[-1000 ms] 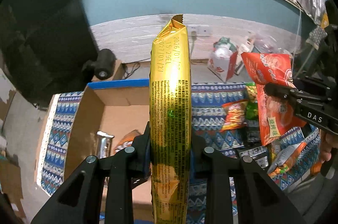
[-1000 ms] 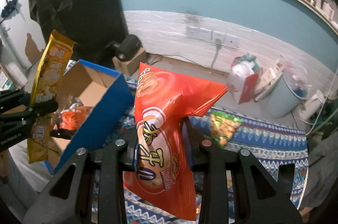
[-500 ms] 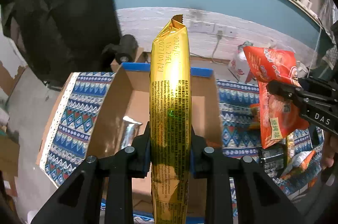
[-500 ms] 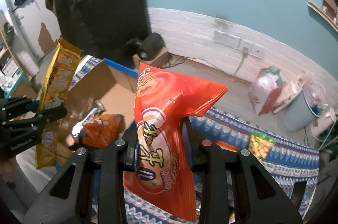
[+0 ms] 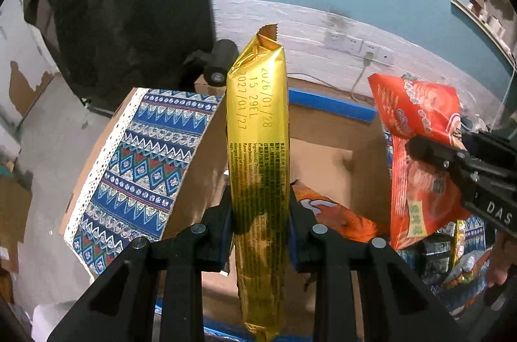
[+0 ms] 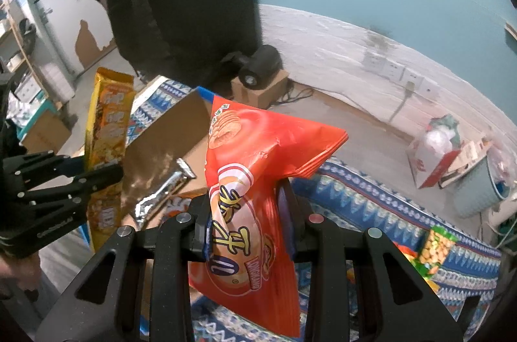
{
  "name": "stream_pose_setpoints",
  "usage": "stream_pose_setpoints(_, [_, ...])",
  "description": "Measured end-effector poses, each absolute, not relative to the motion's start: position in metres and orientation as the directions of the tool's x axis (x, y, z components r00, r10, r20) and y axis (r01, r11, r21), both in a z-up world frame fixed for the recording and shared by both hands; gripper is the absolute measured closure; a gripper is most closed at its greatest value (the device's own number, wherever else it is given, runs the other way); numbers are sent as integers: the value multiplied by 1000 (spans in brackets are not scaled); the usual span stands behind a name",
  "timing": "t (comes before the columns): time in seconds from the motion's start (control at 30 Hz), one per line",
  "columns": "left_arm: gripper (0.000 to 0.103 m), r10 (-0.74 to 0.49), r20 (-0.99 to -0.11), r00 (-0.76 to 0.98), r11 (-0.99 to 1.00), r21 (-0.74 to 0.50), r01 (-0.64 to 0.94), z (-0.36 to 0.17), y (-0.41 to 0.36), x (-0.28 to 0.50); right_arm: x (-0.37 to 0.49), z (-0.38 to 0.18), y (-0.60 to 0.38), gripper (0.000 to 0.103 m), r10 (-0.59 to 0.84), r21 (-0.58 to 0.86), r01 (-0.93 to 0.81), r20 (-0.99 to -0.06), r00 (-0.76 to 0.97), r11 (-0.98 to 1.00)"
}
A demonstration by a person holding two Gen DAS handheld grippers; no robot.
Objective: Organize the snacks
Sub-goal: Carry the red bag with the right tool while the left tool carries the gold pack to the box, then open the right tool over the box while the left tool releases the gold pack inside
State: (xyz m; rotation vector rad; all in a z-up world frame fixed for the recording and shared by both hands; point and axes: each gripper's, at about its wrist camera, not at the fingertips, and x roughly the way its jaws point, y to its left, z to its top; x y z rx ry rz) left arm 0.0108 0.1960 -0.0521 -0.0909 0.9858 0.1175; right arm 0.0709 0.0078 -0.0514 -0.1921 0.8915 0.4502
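The left gripper (image 5: 260, 212) had its fingers clamped on a long gold snack packet (image 5: 258, 154), held upright with its long axis vertical, directly above the open cardboard box (image 5: 326, 148). The right gripper (image 6: 248, 222) pinched a red chip bag (image 6: 255, 180), hanging just right of the box, so the left was the nearer to dropping in. Inside the box lay an orange snack bag (image 5: 339, 216) and a silver wrapper (image 6: 164, 190). The box sat at the left end of a counter under a blue patterned cloth (image 6: 371, 200), where a green snack packet (image 6: 436, 248) still waited. Behind stood a teal wall with white boards below it.
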Motion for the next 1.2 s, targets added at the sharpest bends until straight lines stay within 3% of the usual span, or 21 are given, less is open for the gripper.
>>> stream_pose_setpoints(0.13, [72, 82, -844, 530, 987, -5, -161, -58, 204, 13, 72, -56, 23, 73, 314, 34, -474, -791, 525, 880])
stream_pose_setpoints(0.27, [51, 118, -846, 519, 983, 27, -180, -60, 207, 11, 76, -61, 36, 73, 326, 46, -489, -798, 506, 871])
stream_pose_setpoints(0.47, [40, 129, -847, 516, 980, 29, -197, -57, 214, 8, 83, -70, 48, 73, 332, 61, -494, -810, 484, 868])
stream_pose_setpoints(0.73, [38, 127, -847, 517, 979, 22, -205, -53, 217, 4, 91, -81, 61, 69, 352, 94, -512, -829, 434, 854])
stream_pose_setpoints(1.03, [35, 104, -842, 529, 985, 14, -172, -48, 206, 2, 85, -76, 55, 42, 349, 99, -495, -826, 443, 863])
stream_pose_setpoints(1.2, [35, 90, -842, 531, 989, 13, -146, -47, 196, 2, 78, -67, 44, 38, 351, 95, -493, -817, 458, 865])
